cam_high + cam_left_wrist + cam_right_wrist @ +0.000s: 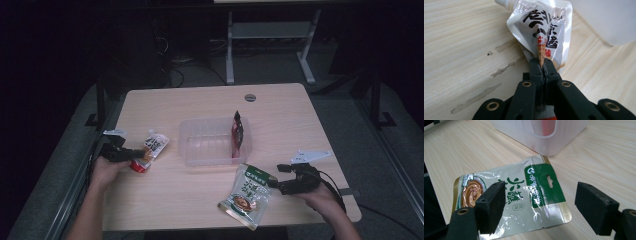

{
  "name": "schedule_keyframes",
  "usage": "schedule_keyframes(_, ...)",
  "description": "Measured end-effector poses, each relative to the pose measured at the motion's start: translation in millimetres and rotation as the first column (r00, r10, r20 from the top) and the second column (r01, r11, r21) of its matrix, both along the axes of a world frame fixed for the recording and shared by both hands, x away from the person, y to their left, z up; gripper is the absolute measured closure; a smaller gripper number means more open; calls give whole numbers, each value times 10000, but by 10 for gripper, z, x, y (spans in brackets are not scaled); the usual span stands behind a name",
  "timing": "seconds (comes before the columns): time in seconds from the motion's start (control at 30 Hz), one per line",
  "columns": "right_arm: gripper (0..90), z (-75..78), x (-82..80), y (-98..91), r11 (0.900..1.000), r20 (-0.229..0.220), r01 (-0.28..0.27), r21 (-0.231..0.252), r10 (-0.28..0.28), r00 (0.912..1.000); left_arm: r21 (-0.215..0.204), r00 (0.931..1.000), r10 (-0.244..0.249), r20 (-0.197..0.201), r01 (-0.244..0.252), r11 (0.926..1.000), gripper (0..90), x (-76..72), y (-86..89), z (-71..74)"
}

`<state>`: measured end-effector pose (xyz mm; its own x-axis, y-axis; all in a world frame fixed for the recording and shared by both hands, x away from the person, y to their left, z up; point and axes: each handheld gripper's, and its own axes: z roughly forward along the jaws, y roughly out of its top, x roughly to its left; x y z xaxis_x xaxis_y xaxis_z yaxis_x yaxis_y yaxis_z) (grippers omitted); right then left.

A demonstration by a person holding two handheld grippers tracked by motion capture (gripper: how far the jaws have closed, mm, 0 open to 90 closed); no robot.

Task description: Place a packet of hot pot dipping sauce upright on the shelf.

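Clear tub (200, 150) between white pouch (155, 145) and green packet (248, 195)

Table (200, 200): pale wood-grain laminate, smooth, stained. White pouch (544, 27) and green packet (524, 195): glossy crinkled foil-plastic. Tub (192, 142): translucent frosted plastic. Gripper pads (492, 205): matt black, rough

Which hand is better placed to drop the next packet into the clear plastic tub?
Left. The left gripper is already shut on the white spouted sauce pouch, beside the clear plastic tub. The right gripper stands open over the flat green snack packet.
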<state>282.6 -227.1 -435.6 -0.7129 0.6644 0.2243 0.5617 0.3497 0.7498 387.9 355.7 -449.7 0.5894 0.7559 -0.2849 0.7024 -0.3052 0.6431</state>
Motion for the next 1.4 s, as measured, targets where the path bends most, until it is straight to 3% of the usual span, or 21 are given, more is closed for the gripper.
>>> schedule_keyframes(0.13, 241, 4, 0, -10, 10000, -16, 35, 14, -35, 10000, -128, 9999, -169, 0, 169, 9998, 890, -17, 9, 42)
schedule_keyframes(0.2, 241, 6, 3, -16, 10000, 11, 21, 23, -21, 10000, -489, 9999, -134, 0, 134, 9987, 891, -46, 16, 89)
schedule_keyframes(0.3, 241, 7, 4, -19, 10000, 13, 26, 39, -26, 10000, -703, 9997, -203, 103, 210, 9973, 892, -93, 24, 162)
schedule_keyframes(0.73, 257, 31, -5, 12, 9999, 34, -74, 149, 74, 10000, -952, 9961, -756, 445, 796, 9923, 894, -423, -10, 424)
schedule_keyframes(0.87, 257, 54, -15, 28, 9997, -48, 163, 163, -162, 9999, -985, 9937, -962, 575, 1015, 9899, 894, -560, -49, 507)
schedule_keyframes(1.0, 289, 107, -22, 42, 9992, -40, 92, 388, -91, 10000, -978, 9888, -1290, 751, 1360, 9859, 895, -689, -119, 573)
schedule_keyframes(1.27, 301, 142, -28, 82, 9992, -85, -33, 392, 37, 10000, -903, 9788, -1792, 989, 1882, 9780, 895, -903, -325, 647)
schedule_keyframes(1.4, 317, 159, -26, 119, 9983, -213, -181, 548, 193, 9996, -925, 9708, -2139, 1082, 2241, 9702, 896, -968, -454, 667)
